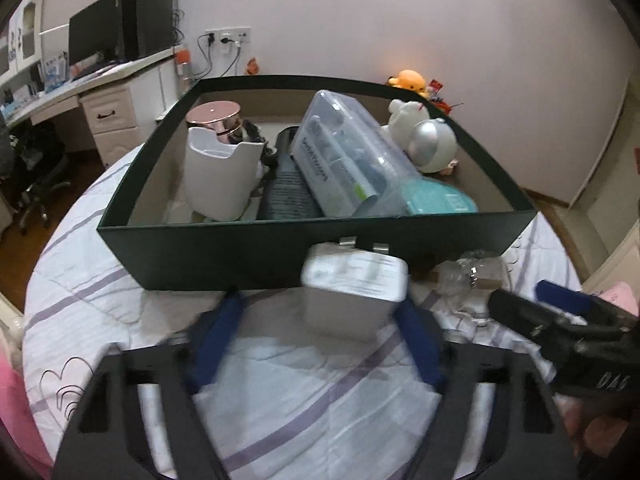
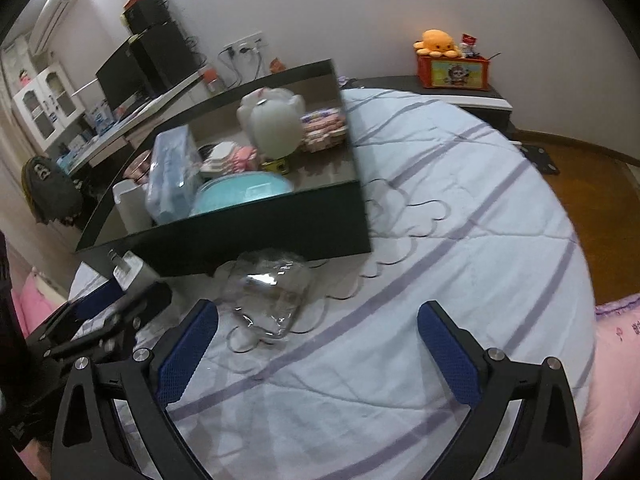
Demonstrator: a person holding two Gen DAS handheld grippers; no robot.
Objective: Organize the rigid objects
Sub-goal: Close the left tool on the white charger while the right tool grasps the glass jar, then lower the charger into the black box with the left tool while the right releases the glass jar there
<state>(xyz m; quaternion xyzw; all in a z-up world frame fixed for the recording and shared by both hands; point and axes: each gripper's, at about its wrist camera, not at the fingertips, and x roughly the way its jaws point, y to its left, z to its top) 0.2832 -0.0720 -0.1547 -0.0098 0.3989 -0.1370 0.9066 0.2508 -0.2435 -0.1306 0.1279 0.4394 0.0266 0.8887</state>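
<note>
You are straddling the white charger block (image 1: 354,296) with the left gripper (image 1: 320,340): jaws apart, the right pad touching its side, the left pad clear. Centre it before squeezing, gripping the flat sides. Your right gripper (image 2: 320,344) is hanging open, the clear plastic container (image 2: 268,300) at its eleven o'clock. Beyond, at twelve, the dark green box (image 1: 280,256) is waiting, already crowded.

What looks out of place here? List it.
Two things lie outside the green box, on the bedspread by its front wall: a white charger and a clear plastic piece. Inside, the clear case lies tilted across other items.
</note>
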